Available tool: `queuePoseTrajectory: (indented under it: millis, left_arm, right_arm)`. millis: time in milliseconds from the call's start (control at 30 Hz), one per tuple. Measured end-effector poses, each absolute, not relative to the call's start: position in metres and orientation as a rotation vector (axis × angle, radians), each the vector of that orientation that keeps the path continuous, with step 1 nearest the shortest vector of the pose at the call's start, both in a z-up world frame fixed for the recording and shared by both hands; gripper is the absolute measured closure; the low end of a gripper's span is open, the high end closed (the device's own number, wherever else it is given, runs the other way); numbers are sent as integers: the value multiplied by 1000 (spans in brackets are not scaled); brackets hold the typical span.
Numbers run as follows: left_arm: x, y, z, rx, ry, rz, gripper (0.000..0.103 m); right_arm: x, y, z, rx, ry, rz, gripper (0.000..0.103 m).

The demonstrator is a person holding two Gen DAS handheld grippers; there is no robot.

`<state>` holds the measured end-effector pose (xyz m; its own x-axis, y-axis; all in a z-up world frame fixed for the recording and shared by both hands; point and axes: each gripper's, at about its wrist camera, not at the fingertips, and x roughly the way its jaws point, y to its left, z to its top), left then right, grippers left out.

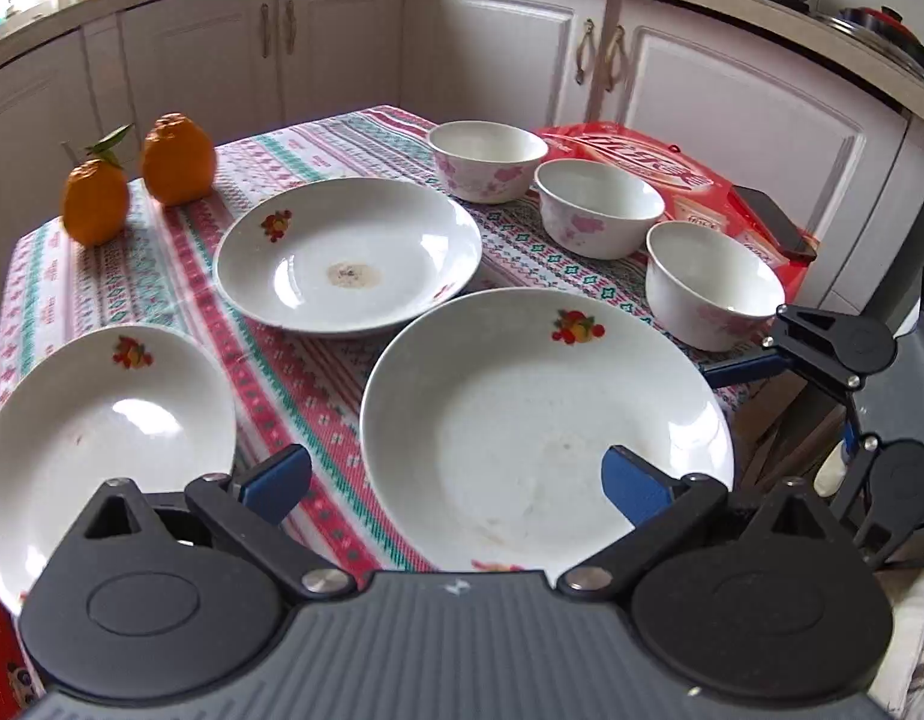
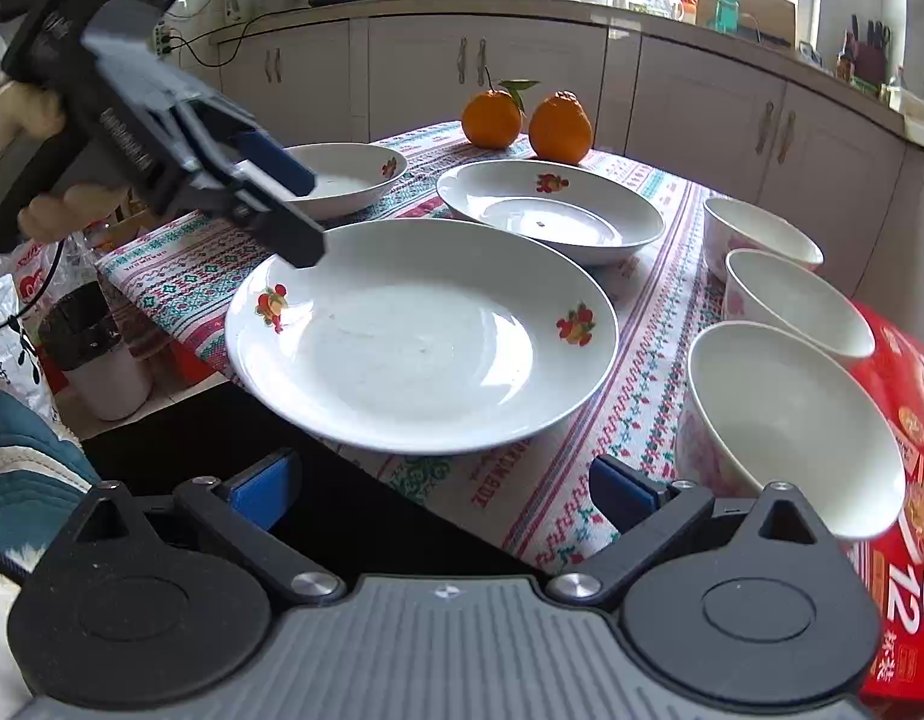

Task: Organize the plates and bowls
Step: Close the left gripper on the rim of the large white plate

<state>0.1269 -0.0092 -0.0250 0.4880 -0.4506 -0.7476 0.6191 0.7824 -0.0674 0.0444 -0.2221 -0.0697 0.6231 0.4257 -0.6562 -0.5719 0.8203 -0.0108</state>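
Observation:
Three white plates with fruit prints lie on the patterned tablecloth: a large near one [image 1: 540, 432] [image 2: 420, 336], a far one [image 1: 348, 255] [image 2: 552, 210] and a left one [image 1: 96, 438] [image 2: 348, 177]. Three white bowls with pink flowers [image 1: 489, 159] [image 1: 600, 207] [image 1: 711, 285] stand in a row on the right; they also show in the right wrist view [image 2: 756, 234] [image 2: 798, 306] [image 2: 792, 426]. My left gripper [image 1: 456, 483] [image 2: 276, 180] is open and empty, just above the near plate's edge. My right gripper [image 2: 444, 489] [image 1: 822, 360] is open and empty at the table's near edge.
Two oranges [image 1: 138, 180] [image 2: 525, 120] sit at the far corner. A red box [image 1: 654, 168] [image 2: 906, 420] with a phone [image 1: 774, 222] on it lies under the bowls. Cabinets [image 1: 522, 54] ring the table. A bin [image 2: 96, 348] stands on the floor.

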Motion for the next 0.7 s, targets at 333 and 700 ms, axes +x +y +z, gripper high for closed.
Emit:
queuePoseTrajectory:
  millis: [333, 700]
  left_arm:
    - [163, -33, -36, 316, 913, -724, 5]
    - [186, -37, -46, 321, 980, -786, 25]
  right_arm:
    - [50, -214, -72, -222, 665, 608, 2]
    - [54, -212, -74, -182, 686, 612, 10]
